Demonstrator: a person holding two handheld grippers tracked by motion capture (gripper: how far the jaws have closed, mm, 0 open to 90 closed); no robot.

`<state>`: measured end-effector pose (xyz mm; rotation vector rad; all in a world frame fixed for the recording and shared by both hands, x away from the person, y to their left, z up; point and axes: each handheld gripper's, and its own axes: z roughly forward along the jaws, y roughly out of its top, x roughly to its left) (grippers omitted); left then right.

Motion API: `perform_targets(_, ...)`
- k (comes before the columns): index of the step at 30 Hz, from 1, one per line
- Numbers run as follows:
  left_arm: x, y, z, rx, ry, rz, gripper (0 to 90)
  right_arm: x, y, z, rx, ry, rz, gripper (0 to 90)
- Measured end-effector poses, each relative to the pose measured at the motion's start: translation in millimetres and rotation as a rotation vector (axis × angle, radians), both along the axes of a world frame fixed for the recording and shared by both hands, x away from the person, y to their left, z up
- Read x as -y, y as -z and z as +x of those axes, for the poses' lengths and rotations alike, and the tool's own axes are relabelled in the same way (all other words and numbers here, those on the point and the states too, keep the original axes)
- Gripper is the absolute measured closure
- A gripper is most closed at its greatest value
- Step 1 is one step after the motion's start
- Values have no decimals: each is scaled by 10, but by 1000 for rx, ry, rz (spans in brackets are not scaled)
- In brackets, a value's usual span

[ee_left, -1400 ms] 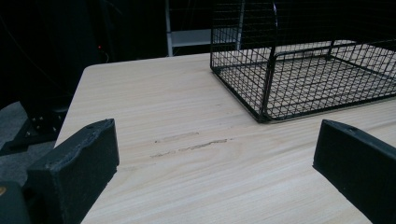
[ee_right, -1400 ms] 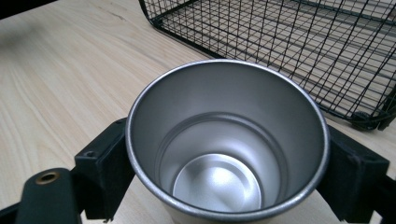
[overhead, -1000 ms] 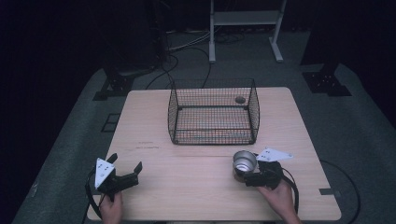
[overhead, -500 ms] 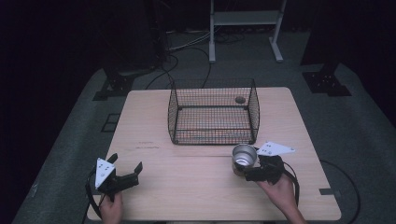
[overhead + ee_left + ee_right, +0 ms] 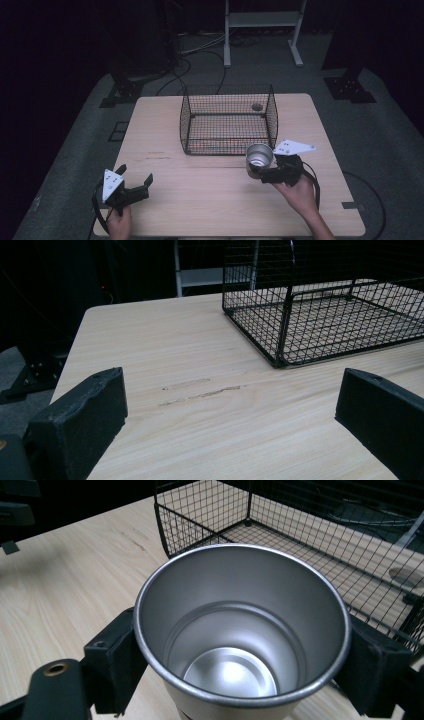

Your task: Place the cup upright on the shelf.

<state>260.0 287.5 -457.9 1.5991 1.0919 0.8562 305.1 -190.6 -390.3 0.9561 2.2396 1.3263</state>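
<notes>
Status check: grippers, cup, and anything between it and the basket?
Right gripper clamped on steel cup, jaws just closed. Left gripper open, idle. Wire basket just ahead, nothing between.

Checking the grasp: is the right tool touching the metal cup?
Touching. The right gripper view shows the right tool with both jaws pressed against the metal cup.

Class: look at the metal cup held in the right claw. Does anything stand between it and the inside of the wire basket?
Only the basket's near wire wall. The metal cup, gripped by the right claw, sits just outside it; the top is open.
</notes>
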Motion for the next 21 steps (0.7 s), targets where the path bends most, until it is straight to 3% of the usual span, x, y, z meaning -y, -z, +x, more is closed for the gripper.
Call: perform_targets(21, -6, 0, 2, 0, -1, -7, 0, -114, -468, 343, 40, -13, 10, 176)
